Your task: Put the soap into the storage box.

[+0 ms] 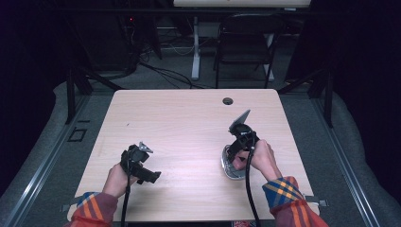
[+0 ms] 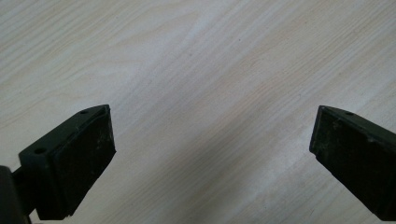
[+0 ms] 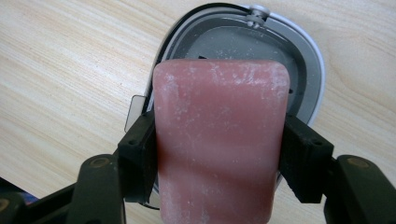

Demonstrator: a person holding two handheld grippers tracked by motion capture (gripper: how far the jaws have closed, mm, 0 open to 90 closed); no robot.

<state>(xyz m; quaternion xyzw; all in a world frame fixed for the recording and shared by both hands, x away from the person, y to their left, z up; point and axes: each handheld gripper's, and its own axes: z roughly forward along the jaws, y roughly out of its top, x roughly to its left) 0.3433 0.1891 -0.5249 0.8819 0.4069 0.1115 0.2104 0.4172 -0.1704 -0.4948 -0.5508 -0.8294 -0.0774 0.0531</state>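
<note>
A pink bar of soap (image 3: 219, 140) with rounded corners is clamped between the black jaws of my right gripper (image 3: 219, 158), which is shut on it. Under the bar lies a grey oval soap dish (image 3: 306, 79) with a white rim; in the high view the soap dish (image 1: 229, 168) shows at the table's right front beneath my right gripper (image 1: 235, 152), which points down. Whether the soap touches the dish I cannot tell. At the left front my left gripper (image 1: 152, 176) is open, and in its own view the left gripper (image 2: 212, 154) has bare wood between its wide-apart jaws.
The light wooden table (image 1: 179, 123) has a round cable hole (image 1: 228, 100) near its far edge. Behind the table stand a black folding chair (image 1: 246, 45) and a white desk leg (image 1: 195, 47), with cables on the floor.
</note>
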